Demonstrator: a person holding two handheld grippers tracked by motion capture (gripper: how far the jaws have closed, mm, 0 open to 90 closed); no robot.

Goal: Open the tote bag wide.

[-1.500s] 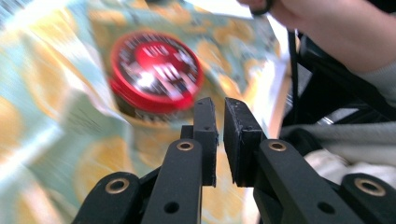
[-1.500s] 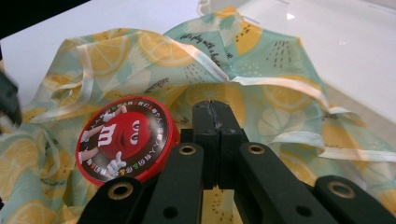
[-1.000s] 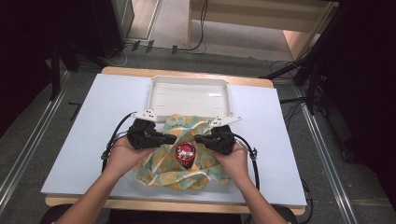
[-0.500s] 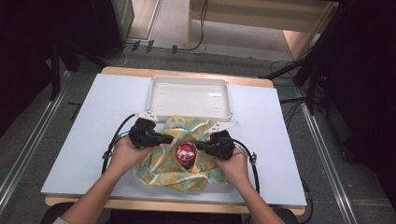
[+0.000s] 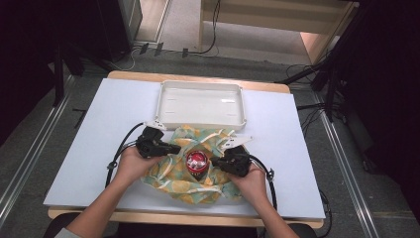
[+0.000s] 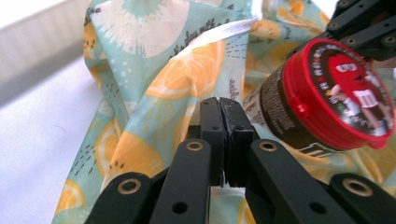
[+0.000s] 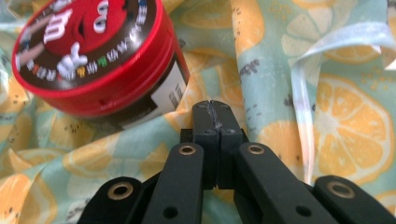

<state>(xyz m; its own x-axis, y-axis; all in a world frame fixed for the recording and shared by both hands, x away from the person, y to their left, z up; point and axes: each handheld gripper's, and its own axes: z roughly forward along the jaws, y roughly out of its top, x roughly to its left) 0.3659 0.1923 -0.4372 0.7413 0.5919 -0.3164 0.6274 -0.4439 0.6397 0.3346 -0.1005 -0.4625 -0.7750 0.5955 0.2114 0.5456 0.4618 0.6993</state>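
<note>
White table, wooden edge; grey floor, cables behind.

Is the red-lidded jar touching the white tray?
Apart. In the high view the jar stands on the citrus-print cloth, with a stretch of cloth showing between it and the near rim of the tray.

Soft matt cloth with a lemon print, wrinkling; glossy red plastic lid on the jar; smooth white plastic tray; matt white surface.
</note>
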